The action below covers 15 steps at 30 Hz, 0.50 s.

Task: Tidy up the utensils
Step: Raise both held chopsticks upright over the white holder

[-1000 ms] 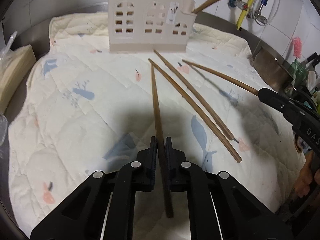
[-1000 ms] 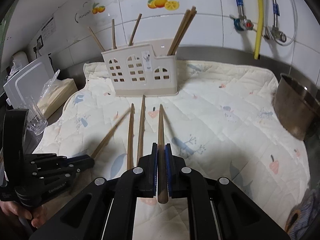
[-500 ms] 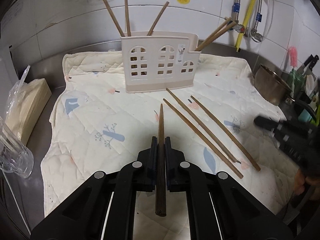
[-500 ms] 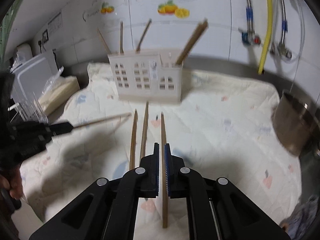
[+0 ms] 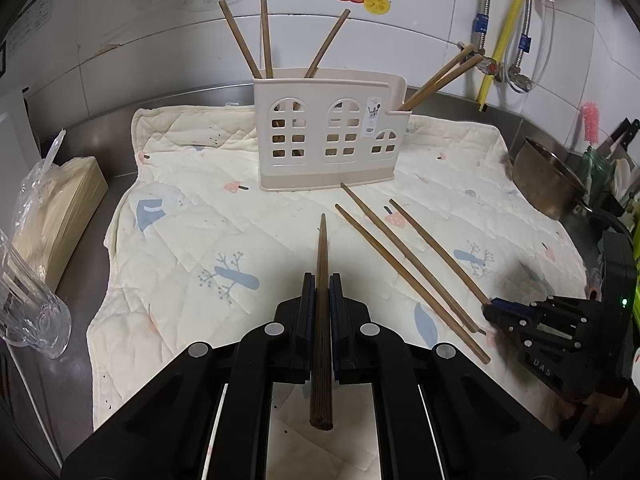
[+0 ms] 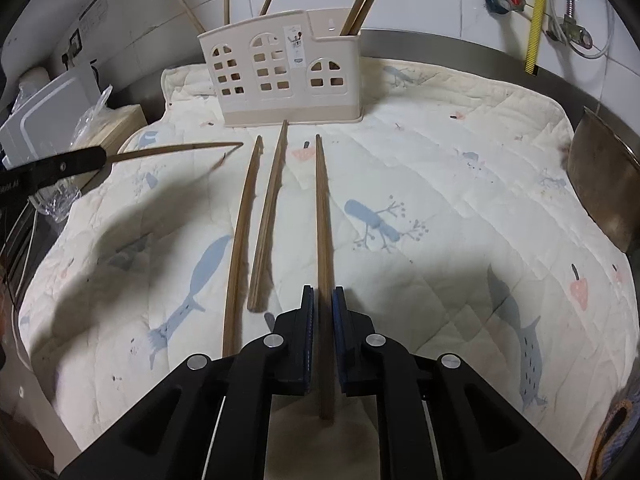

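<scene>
A tiled kitchen wall with fruit stickers and hanging hoses backs a steel counter, most of it covered by a cream quilted mat [image 5: 192, 224] printed with birds and mushrooms. At the back of the mat stands the beige utensil holder [image 5: 328, 136], shaped like a little house with windows. Five chopsticks already stand in it: three lean out of the taller left part and two out of the lower right compartment.

By the look of it, the task is a little past halfway. The left gripper [image 5: 319, 285] pinches a dark chopstick [image 5: 321, 248] lifted clear of the mat, tip aimed toward the holder. The right gripper [image 6: 320, 300] has its pads closed against a lighter chopstick [image 6: 323, 216] whose far length seems to lie on the mat, or barely above it. Two loose chopsticks [image 6: 256, 216] lie just beside it, untouched. So four sticks remain outside the holder.

The left view alone shows a steel bowl [image 5: 548, 176] at the right, a pink brush, a clear glass and a bagged stack at the left. The right view shows the held dark chopstick from the side, with its shadow on the mat beneath confirming the lift.
</scene>
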Available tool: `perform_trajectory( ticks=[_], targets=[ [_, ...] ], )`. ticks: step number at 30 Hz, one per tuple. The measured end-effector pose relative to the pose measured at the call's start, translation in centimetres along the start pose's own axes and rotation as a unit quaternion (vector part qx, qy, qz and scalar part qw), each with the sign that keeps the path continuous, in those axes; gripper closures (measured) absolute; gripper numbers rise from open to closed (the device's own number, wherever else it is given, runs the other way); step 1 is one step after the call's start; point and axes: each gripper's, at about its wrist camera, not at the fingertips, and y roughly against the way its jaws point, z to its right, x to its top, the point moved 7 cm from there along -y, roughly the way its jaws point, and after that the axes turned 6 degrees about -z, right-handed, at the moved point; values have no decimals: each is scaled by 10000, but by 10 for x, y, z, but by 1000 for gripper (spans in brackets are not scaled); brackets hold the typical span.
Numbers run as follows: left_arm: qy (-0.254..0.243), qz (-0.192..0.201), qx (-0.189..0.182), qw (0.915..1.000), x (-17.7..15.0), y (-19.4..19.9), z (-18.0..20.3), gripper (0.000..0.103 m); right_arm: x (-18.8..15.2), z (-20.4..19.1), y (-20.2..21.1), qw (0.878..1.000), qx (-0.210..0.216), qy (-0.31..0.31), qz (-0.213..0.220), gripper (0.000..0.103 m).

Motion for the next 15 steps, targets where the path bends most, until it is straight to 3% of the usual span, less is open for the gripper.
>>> perform_trajectory(
  ticks=[15],
  targets=[
    [-15,56,-7,10000,6,3,-2,97,-1,-1,17,9997,-165,139,143,96]
  ],
)
